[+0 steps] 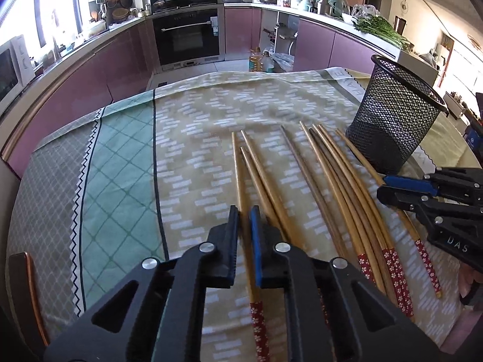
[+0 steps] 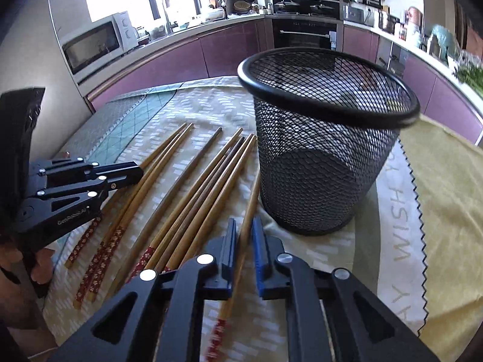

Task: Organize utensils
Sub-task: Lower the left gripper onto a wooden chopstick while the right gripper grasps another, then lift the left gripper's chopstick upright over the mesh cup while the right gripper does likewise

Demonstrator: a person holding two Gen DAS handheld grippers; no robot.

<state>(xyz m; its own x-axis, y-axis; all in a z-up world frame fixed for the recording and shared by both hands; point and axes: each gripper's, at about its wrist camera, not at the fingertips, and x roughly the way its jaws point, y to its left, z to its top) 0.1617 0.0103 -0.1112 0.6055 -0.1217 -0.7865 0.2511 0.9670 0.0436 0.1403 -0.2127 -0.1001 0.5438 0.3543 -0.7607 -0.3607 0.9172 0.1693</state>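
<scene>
Several wooden chopsticks (image 1: 332, 181) with red flowered ends lie side by side on the patterned tablecloth (image 1: 196, 120). My left gripper (image 1: 244, 214) is shut on the leftmost chopstick (image 1: 238, 166), which runs between its pads. In the right wrist view, my right gripper (image 2: 244, 224) is shut on the rightmost chopstick (image 2: 252, 199), just left of the black mesh cup (image 2: 317, 166). The cup stands upright and looks empty. Each gripper shows in the other's view: the right gripper (image 1: 382, 187) beside the mesh cup (image 1: 392, 120), the left gripper (image 2: 135, 175) over the other chopsticks (image 2: 196, 187).
A wooden chair back (image 1: 27, 286) stands at the table's near left corner. Beyond the table's far edge, oil bottles (image 1: 256, 60) sit on the floor before purple cabinets and an oven (image 1: 188, 39). A microwave (image 2: 96, 42) sits on the counter.
</scene>
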